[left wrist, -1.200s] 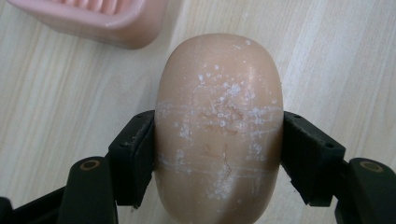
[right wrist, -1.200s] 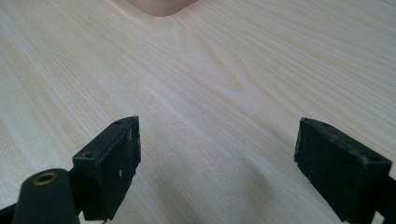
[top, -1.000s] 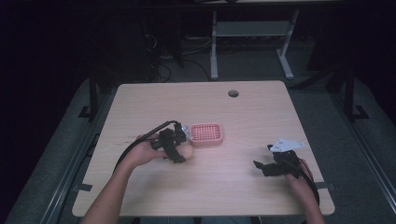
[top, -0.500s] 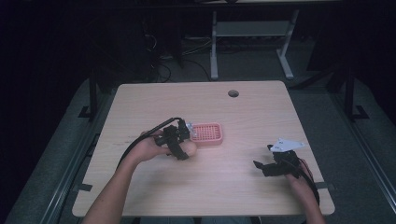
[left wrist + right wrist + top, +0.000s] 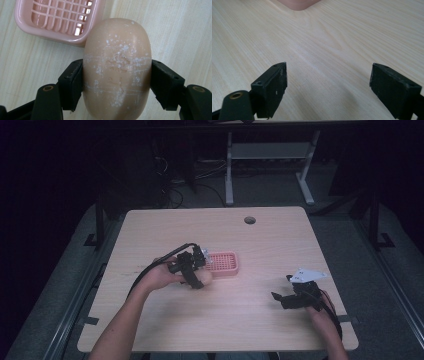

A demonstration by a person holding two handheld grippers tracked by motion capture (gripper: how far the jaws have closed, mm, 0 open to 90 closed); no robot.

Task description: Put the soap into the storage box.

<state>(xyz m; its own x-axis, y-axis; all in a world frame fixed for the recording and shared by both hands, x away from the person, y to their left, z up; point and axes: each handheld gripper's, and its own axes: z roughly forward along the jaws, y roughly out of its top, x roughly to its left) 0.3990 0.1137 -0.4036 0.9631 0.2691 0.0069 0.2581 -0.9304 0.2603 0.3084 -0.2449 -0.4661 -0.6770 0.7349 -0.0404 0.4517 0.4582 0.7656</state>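
Note:
A tan oval bar of soap [image 5: 117,67], scuffed with white flecks, sits between the two black jaws of my left gripper [image 5: 117,82], which is shut on its sides. From above, the soap [image 5: 204,278] and left gripper [image 5: 192,270] hover just left of a pink slatted soap dish [image 5: 222,262] near the table's middle. In the left gripper view the dish [image 5: 57,20] lies at the top left, past the soap's far end. My right gripper [image 5: 281,299] rests open low over the wood at the right front; its jaws [image 5: 328,87] stand wide apart with nothing between them.
The light wooden table [image 5: 260,320] has a round cable hole [image 5: 249,220] near its far edge. A black cable [image 5: 155,267] trails from the left gripper along the forearm. A pink corner of the dish [image 5: 298,5] peeks in at the top of the right gripper view.
My left gripper with the soap has shifted slightly right, closer to the pink dish. The right gripper has stayed where it was.

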